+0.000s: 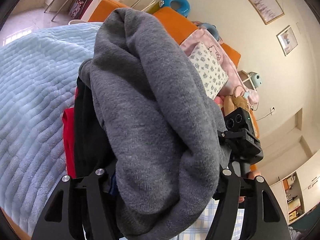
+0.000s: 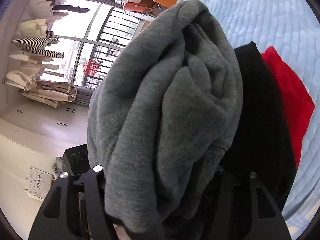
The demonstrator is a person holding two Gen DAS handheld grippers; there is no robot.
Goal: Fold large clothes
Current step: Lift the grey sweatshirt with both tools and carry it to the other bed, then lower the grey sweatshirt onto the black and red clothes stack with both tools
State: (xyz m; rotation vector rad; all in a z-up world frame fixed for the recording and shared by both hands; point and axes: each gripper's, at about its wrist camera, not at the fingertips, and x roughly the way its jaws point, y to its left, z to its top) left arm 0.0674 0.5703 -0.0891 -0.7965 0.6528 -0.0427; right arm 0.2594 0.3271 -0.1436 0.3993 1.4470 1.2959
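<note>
Two handheld grippers meet a single bundle of grey fleece: the left gripper and the right gripper each have the thick folds of a grey sweatshirt bunched between their black fingers, the cloth spilling forward over the linkages and hiding the fingertips, so whether the pads press on the fabric or merely stand around it cannot be told from either view. Both pairs of jaws stand fairly wide, filled by the garment. In the left wrist view the right gripper's camera housing shows just beyond the sweatshirt's right edge, with part of a hand on its handle. Under and beside the grey bundle lies a black garment, and past that a red garment, both resting on a pale blue quilted bedspread that fills the left of the left wrist view and the upper right of the right wrist view. Farther out, an orange headboard carries a blue neck pillow, with a floral pillow and a pink blanket piled near it; framed pictures hang on the wall. The right wrist view takes in a barred window and a rail of hanging clothes.
</note>
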